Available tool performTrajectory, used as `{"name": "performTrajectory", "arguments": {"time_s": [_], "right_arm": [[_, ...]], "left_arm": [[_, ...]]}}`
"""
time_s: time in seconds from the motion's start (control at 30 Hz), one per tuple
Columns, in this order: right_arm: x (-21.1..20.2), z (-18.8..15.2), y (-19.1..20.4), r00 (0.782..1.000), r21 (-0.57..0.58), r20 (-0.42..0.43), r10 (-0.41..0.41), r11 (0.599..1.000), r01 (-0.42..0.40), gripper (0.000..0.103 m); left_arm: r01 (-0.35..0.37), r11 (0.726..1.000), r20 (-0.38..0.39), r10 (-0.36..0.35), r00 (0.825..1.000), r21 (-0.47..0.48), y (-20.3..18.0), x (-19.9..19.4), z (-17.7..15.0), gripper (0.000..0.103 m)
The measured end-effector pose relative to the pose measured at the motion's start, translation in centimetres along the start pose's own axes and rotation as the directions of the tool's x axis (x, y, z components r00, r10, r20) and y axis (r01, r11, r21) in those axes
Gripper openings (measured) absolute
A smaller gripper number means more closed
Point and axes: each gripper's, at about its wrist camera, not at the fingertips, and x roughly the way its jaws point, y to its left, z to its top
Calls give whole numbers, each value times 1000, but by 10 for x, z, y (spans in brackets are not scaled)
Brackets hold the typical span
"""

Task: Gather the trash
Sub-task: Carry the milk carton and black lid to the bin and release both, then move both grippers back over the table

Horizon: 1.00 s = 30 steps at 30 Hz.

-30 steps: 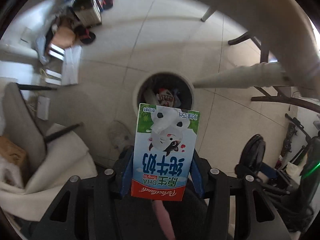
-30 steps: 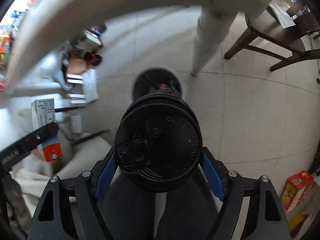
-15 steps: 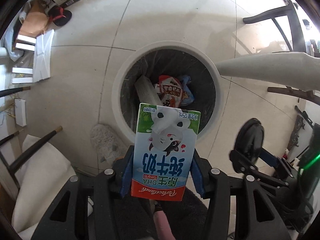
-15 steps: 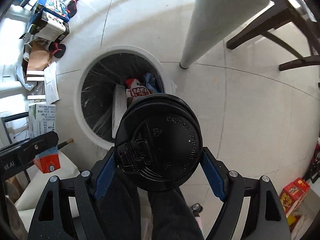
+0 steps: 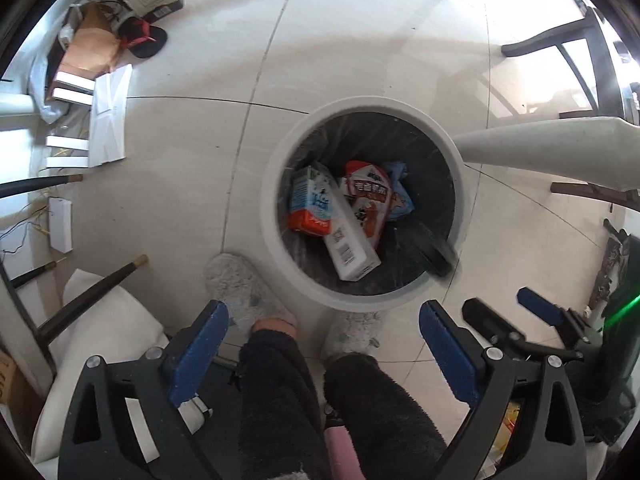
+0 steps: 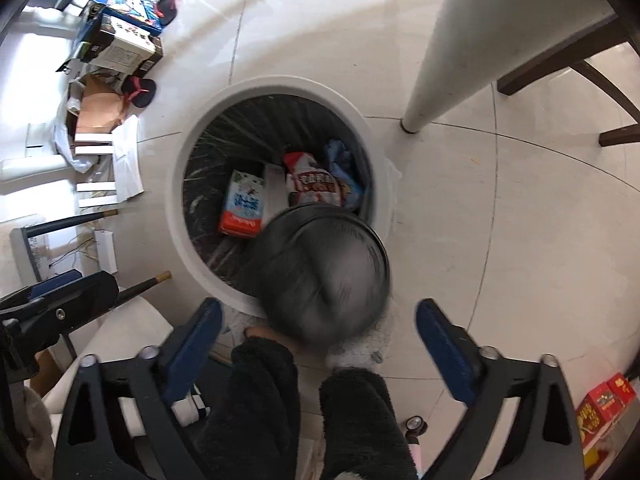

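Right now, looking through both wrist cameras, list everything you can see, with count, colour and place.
trash bin: one, white rim, black liner, on the floor below both tongs
milk carton: one, blue, white and red, inside the bin
white box: one, inside the bin, beside the carton
snack wrapper: one, red and white, inside the bin
blue wrapper: one, inside the bin
black cup lid: one, blurred, over the bin's near rim
table leg: one, white, beside the bin
slippers: two, grey
left tongs: open, empty, just opened
right tongs: open, just opened
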Motion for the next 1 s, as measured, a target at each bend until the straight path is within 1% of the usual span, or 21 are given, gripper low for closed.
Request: {"name": "performTrajectory", "arguments": {"time_s": [0.1,0.13,0.23,0.3,0.37,0.53,0.63,0.73,0.87,1.0], "right_arm": [[-10,-3,6,1000,2,7,-27,1000,27,101],[-15,-4,8,999,6,11,-32,999,32,101],[-37,-8,11,997,17,35,-67,998,66,101],[-56,-14,12,994,38,49,-93,995,91,101],[-76,-19,12,993,53,65,-99,994,95,101],[-133,-39,9,988,72,91,-128,990,122,101],[-166,-51,8,988,79,91,-126,990,119,101],[-205,-67,11,986,73,110,-126,990,119,101],[-261,-87,20,985,56,133,-110,993,103,101],[-316,-104,34,985,22,155,-76,997,73,101]], "left_arm": [[-70,997,51,69,996,14,0,-15,-10,98],[-86,996,55,85,995,23,-1,-19,-13,98],[-121,992,66,118,991,36,-4,-34,-24,98],[-130,991,75,127,989,39,-6,-46,-32,98],[-138,990,88,134,987,42,-9,-61,-40,98],[-133,990,115,128,985,39,-15,-105,-55,98],[-127,991,131,120,984,43,-19,-133,-67,98],[-125,991,145,116,983,50,-24,-161,-82,98],[-114,992,148,106,983,48,-32,-203,-101,98],[-108,993,178,99,979,39,-40,-250,-116,98]]}}
